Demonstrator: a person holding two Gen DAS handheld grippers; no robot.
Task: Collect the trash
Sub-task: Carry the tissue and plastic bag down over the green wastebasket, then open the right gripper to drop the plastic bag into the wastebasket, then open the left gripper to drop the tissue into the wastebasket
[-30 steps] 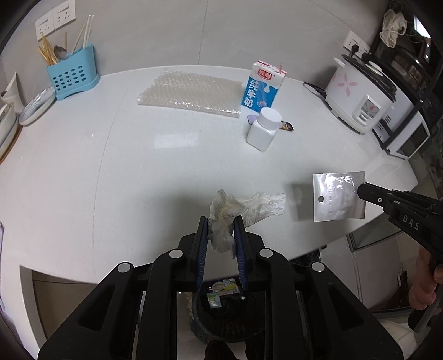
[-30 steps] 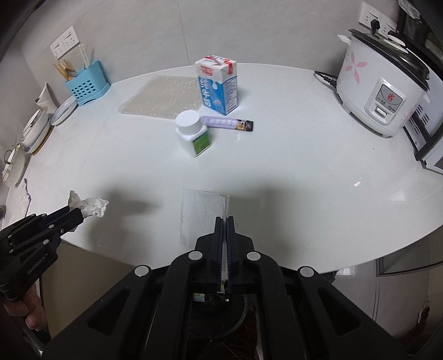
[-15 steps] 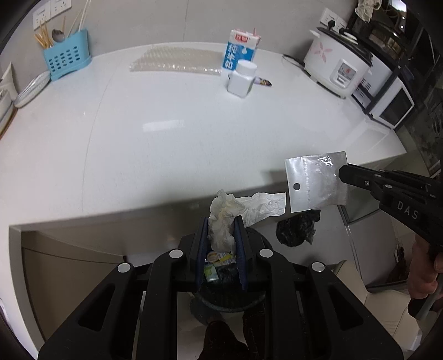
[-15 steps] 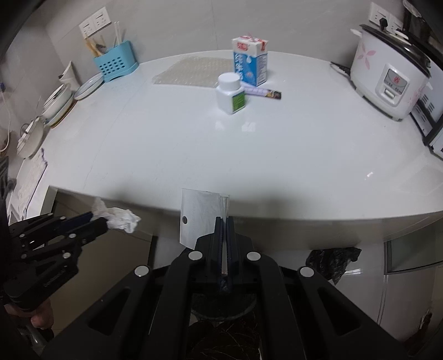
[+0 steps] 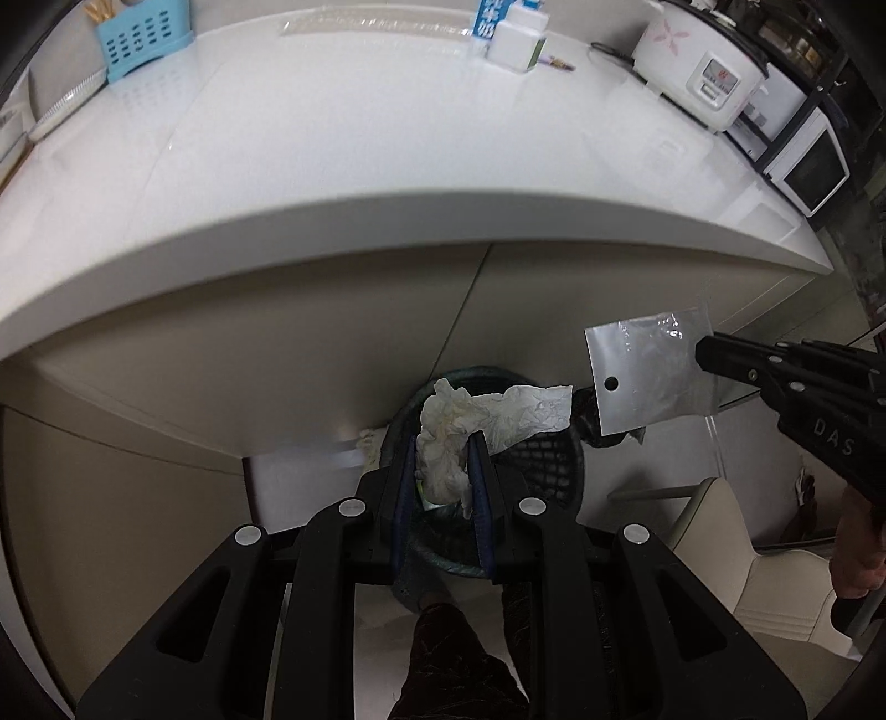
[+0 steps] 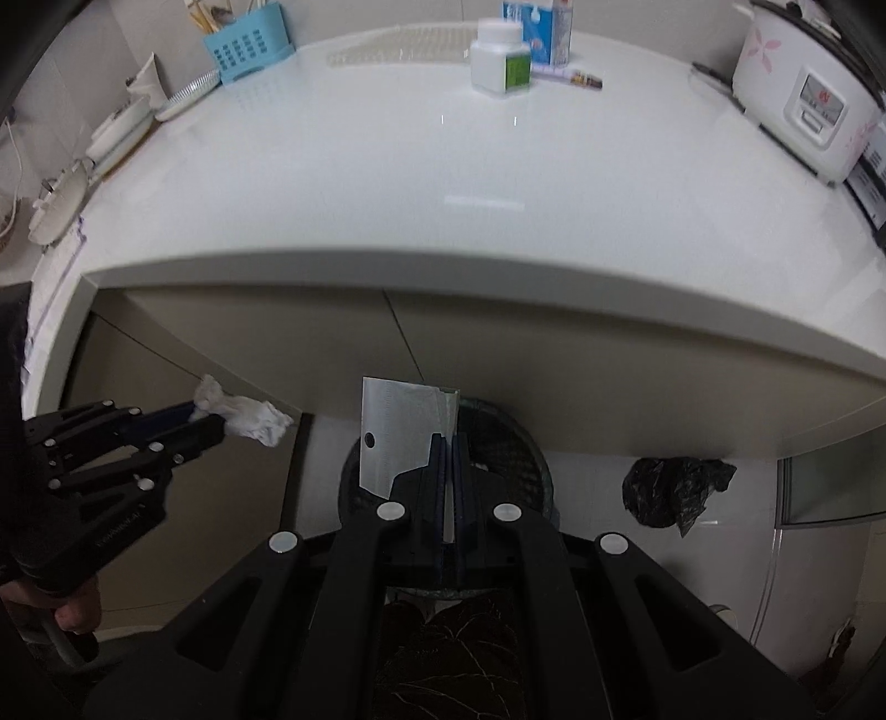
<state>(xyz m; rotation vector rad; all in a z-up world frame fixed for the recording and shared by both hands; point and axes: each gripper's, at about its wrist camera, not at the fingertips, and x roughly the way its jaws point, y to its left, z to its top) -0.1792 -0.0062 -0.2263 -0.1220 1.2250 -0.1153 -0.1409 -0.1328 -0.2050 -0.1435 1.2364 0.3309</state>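
Your left gripper is clamped on a crumpled white tissue, held above the dark mesh bin below the white counter's edge. Your right gripper, jaws fully closed, pinches a flat clear plastic bag over the same bin

Trash basket on floor below table edge. Crumpled tissue over basket; plastic pouch to its right. Garbage bag on floor right of basket. Far on table: pill bottle before milk carton, rice cooker right, utensil caddy left.
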